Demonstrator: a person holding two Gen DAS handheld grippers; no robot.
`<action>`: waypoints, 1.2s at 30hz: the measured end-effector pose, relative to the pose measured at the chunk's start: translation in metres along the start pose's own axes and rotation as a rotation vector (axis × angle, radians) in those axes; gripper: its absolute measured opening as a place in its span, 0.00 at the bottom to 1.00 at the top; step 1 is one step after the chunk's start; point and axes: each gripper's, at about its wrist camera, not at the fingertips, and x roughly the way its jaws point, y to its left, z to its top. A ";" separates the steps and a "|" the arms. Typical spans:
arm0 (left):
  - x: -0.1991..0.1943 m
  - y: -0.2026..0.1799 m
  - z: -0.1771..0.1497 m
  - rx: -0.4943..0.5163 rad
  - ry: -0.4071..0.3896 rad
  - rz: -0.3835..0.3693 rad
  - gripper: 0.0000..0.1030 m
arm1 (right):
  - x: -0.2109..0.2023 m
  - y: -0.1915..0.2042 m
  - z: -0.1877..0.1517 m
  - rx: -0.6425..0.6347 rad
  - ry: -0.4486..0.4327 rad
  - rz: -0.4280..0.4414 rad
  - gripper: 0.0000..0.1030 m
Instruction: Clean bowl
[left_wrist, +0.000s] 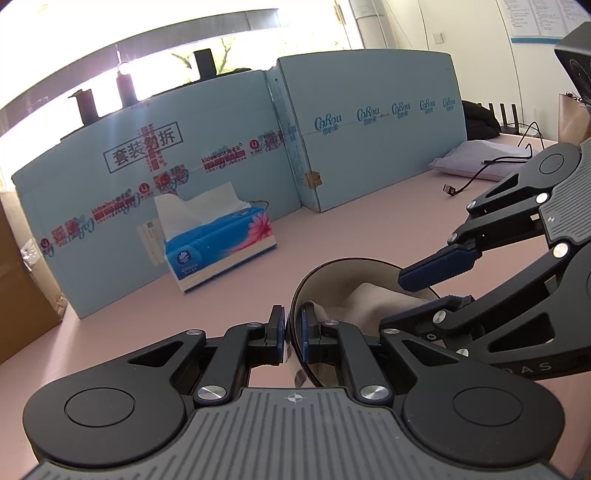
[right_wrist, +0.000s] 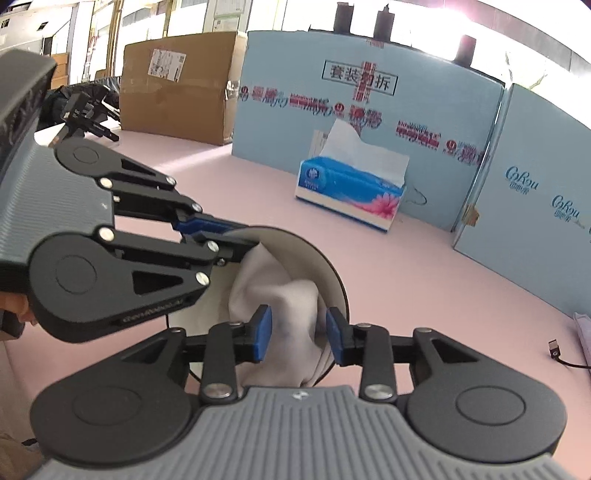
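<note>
The left gripper (left_wrist: 293, 332) has its blue rubber pads pinched tight on the thin rim of the round bowl (left_wrist: 334, 291), dark outside and matte cream inside. The right gripper (right_wrist: 298, 338) is closed on a soft, crumpled white cloth (right_wrist: 280, 291) inside it. The bowl sits on the smooth pink table (left_wrist: 332, 229); at 11 o'clock stands a glossy blue tissue box (left_wrist: 221, 243) before pale-blue cardboard panels (left_wrist: 369, 147).
</note>
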 end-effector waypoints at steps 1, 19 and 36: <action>0.000 0.000 0.000 -0.001 0.000 0.000 0.11 | 0.001 0.001 0.000 0.001 -0.003 0.007 0.35; 0.001 0.000 -0.002 0.004 -0.005 -0.001 0.11 | 0.021 0.004 -0.009 -0.011 0.157 0.124 0.06; 0.001 -0.001 -0.004 0.026 -0.012 -0.005 0.11 | 0.025 0.012 -0.007 -0.188 0.091 -0.112 0.05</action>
